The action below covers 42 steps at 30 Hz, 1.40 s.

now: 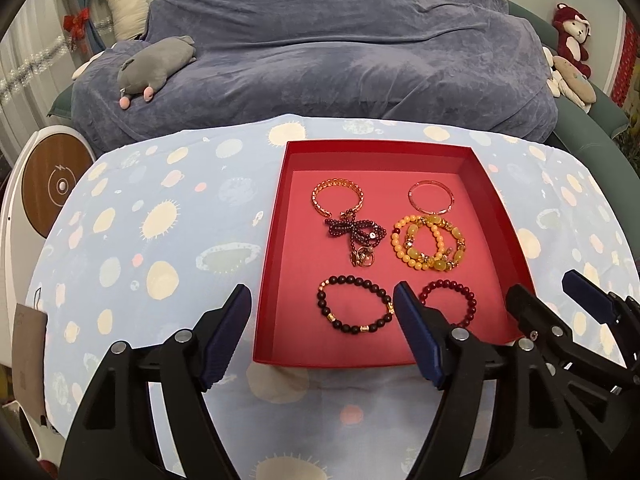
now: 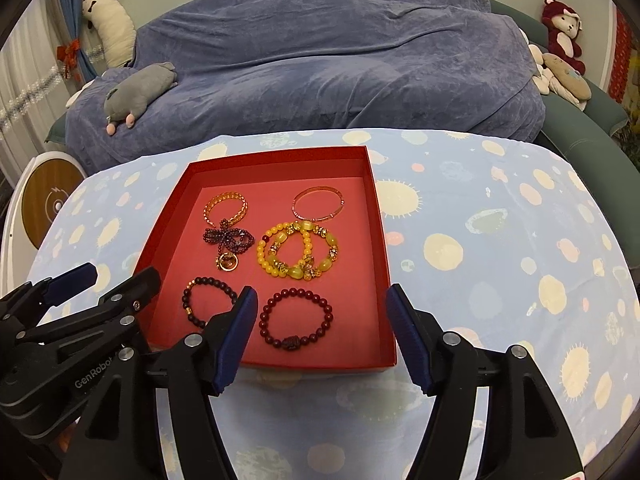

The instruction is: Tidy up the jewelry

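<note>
A shallow square red cardboard tray sits on a table draped in a pale blue cloth printed with cream suns and planets, and all the jewelry lies inside it. At the near edge rest a bracelet of dark black beads with small gold spacers and, to its right, a bracelet of deep red round beads, the two apart from each other. Behind them lie two overlapping bracelets of yellow and amber beads and a tangled strand of small dark purple beads with a gold ring, which touches a woven gold bangle at the far left. A thin rose-gold bangle lies alone at the far right.

The left gripper hangs above the tray's near left corner, its blue-padded jaws spread wide with nothing between them; the black bracelet shows through the gap, below and clear of the pads. The right gripper hovers beside it over the near right part, equally wide and empty, the red bracelet lying beneath its gap.

Beyond the table lies a bed under a rumpled blue-grey velvet blanket, a grey plush animal resting on it.
</note>
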Each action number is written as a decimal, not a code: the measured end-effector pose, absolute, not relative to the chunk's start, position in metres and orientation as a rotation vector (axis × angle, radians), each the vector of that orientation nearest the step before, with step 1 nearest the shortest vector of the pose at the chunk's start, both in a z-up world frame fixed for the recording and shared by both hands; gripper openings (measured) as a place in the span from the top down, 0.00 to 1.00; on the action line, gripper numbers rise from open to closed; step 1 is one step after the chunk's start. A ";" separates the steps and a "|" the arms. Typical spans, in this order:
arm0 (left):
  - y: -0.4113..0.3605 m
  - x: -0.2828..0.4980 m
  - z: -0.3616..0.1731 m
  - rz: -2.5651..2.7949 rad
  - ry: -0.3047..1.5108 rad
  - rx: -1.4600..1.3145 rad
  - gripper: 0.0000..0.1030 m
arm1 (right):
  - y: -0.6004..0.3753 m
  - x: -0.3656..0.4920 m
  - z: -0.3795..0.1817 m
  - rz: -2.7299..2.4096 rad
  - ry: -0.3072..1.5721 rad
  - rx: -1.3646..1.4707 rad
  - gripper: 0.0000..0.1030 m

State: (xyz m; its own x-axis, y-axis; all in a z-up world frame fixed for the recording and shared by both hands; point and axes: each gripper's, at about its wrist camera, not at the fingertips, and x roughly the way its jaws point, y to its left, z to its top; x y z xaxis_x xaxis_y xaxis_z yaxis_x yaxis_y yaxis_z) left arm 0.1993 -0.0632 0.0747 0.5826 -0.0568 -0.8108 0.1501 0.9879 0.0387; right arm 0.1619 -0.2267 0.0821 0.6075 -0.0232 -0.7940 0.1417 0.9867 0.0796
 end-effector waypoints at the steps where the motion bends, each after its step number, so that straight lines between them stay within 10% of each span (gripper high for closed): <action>1: -0.062 0.196 0.075 -0.120 0.941 0.105 0.32 | -0.226 0.158 0.083 -0.096 0.914 0.139 0.38; 42: -0.031 0.105 0.061 -0.052 0.934 0.111 0.07 | -0.219 0.061 0.072 -0.149 0.923 0.159 0.06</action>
State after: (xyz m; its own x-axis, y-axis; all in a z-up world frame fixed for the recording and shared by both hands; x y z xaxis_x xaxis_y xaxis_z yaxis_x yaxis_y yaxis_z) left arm 0.1046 -0.0309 0.0605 0.5942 0.0036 -0.8043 0.0922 0.9931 0.0726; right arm 0.0610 -0.2185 0.0722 0.5950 -0.0598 -0.8015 0.1955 0.9781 0.0721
